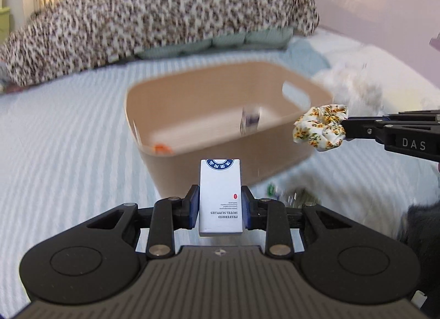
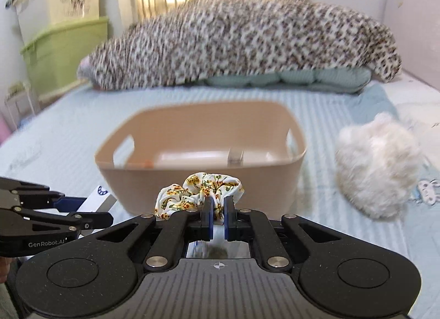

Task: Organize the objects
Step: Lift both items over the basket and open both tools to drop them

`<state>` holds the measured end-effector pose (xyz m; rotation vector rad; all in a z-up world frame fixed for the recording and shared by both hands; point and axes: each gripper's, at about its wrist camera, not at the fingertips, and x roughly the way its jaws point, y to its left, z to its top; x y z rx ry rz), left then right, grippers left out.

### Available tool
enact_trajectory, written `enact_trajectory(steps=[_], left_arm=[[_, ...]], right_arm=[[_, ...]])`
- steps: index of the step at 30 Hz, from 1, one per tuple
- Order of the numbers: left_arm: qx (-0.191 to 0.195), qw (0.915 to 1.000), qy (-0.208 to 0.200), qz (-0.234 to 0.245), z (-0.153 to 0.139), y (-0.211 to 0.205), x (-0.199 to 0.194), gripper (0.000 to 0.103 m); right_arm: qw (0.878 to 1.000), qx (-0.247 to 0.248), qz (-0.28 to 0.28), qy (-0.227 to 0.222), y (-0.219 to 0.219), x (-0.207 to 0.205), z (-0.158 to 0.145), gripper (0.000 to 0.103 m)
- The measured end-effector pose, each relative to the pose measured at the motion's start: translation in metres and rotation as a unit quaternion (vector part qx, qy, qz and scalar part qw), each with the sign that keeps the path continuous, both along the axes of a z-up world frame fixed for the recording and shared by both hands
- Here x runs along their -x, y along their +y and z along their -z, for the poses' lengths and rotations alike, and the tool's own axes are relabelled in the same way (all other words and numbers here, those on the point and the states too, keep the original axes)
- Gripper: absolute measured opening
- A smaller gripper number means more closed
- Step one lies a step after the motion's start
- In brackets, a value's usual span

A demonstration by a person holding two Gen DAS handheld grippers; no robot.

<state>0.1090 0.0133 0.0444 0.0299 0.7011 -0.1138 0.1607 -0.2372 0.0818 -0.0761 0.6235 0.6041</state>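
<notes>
the left claw (image 1: 220,210) is clamped on a small white box (image 1: 220,198), its blue pads pressing the box's two long sides. the box stands upright between the fingers, with upside-down print reading "preferred hotel supplies" and a blue round emblem at its far end. straight ahead of this claw, just beyond the box, sits a beige plastic bin (image 1: 225,126) on the bed (image 1: 68,154), which is covered in a pale blue striped sheet. inside the bin, a small orange thing (image 1: 162,148) lies near the corner closest to the claw on its left, and a blurred white-and-blue item (image 1: 250,119) stands further in (too smeared to identify).

the right claw (image 2: 217,210) is pinched shut on a floral scrunchie (image 2: 200,189), white fabric with yellow and orange flowers; most of the fabric bunches up above and to the left of the fingers. the bin lies directly ahead of this claw too, its near wall just behind the scrunchie. from the left wrist view the scrunchie hangs in the air to the right of the bin, beside its rim, not in it.

a fluffy white plush (image 2: 376,165) rests on the bed to the right of the right claw, beside the bin. beyond the bin, well ahead of both claws, a leopard-print blanket (image 2: 242,41) is heaped over a pale green cushion (image 2: 288,78). green and cream storage boxes (image 2: 63,44) stand stacked off to the far left of the bed.
</notes>
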Motion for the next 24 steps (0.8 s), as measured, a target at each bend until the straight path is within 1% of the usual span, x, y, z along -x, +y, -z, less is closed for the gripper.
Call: enact_trajectory(steps=[3,7,11,14,17,19,21,24], left_arm=[[0.000,0.9996,-0.026,-0.007,-0.019,0.001,-0.005,0.032],[-0.007,0.9984,-0.053,-0.019,-0.037,0.000,-0.020,0.032],[-0.018,0.9972,-0.066,-0.031,-0.043,-0.001,-0.042,0.032],[-0.022,0.9971,-0.057,-0.045,-0.038,-0.002,-0.065,0.032],[-0.034,0.9970,-0.046,-0.052,-0.025,-0.003,-0.086,0.032],[-0.039,0.9969,-0.031,-0.061,-0.014,-0.002,-0.101,0.032],[-0.036,0.9969,-0.011,-0.069,-0.002,0.001,-0.116,0.032],[-0.033,0.9950,0.010,-0.093,0.014,0.004,-0.132,0.032]], right_arm=[[1.000,-0.019,0.010,-0.022,-0.006,-0.006,-0.021,0.006],[0.998,-0.036,0.021,-0.047,-0.004,-0.021,-0.042,0.006],[0.997,-0.038,0.030,-0.058,0.007,-0.042,-0.049,0.006],[0.997,-0.031,0.038,-0.051,0.018,-0.058,-0.045,0.006],[0.998,-0.010,0.048,-0.039,0.030,-0.074,-0.035,0.006],[0.998,0.002,0.051,-0.029,0.039,-0.084,-0.024,0.006],[0.998,0.014,0.055,-0.013,0.047,-0.094,-0.013,0.006],[0.998,0.034,0.059,0.006,0.057,-0.104,0.001,0.006]])
